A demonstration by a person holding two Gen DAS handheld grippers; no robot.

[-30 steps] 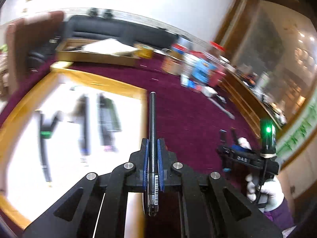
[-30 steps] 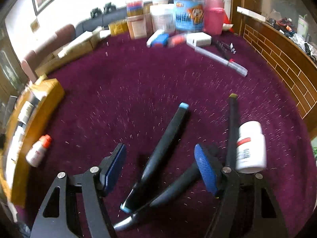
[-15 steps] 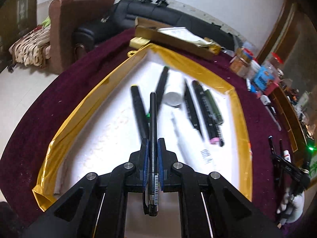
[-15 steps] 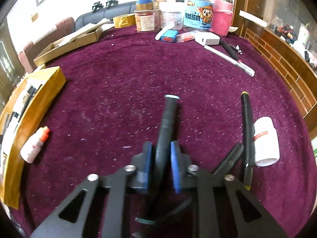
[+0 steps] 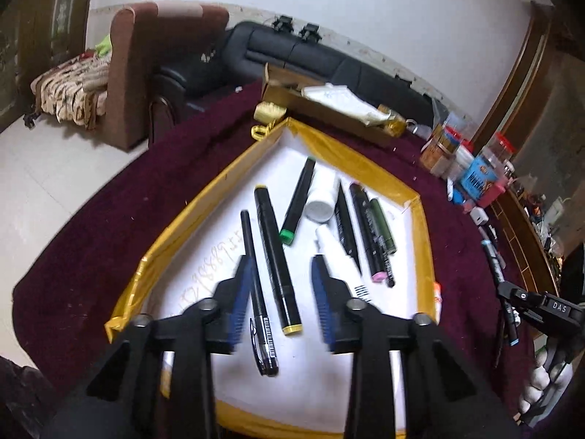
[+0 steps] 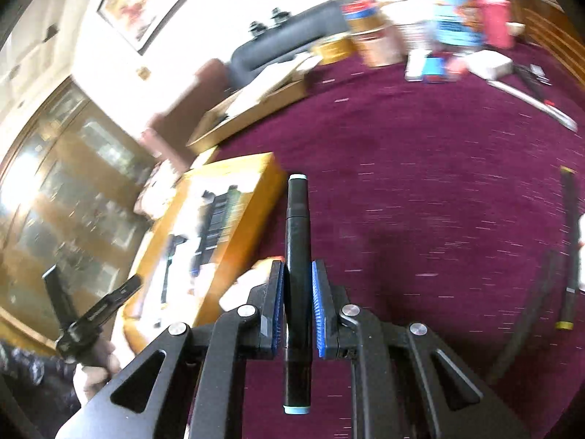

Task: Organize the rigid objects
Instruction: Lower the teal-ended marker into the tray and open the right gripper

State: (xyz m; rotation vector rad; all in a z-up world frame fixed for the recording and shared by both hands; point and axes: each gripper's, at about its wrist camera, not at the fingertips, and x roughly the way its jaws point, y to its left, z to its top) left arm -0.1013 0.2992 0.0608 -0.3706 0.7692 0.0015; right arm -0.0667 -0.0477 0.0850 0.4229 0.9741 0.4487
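My left tongs point(image 5: 281, 292) now stand wide over the gold-rimmed tray point(image 5: 420, 226), and the thin black pen point(image 5: 257, 292) they were clamping half a second ago lies on the white tray floor between the blue pads, beside the yellow-capped marker point(image 5: 276, 259). It seems to rest free of both pads, though the left pad sits very near it. So that pen is delivered: it joins the green-capped marker point(image 5: 298, 201), the white bottle point(image 5: 321, 201) and the other dark pens point(image 5: 369, 234) already lined up in the tray.

My right tongs point(image 6: 297, 311) are narrow, clamped on a black marker with light-blue end caps point(image 6: 298, 256). A second ago they were open over it on the maroon bench point(image 6: 420, 183); now it is lifted and pointing toward the tray point(image 6: 256, 197), which shows blurred to the left. I judge this the carry stage of the next item.

Still out on the bench are another yellow-tipped marker point(image 6: 570, 248) at the right edge and clutter at the far end, so the sorting looks well advanced but not finished. My left tongs should clear the tray before the right ones come in.
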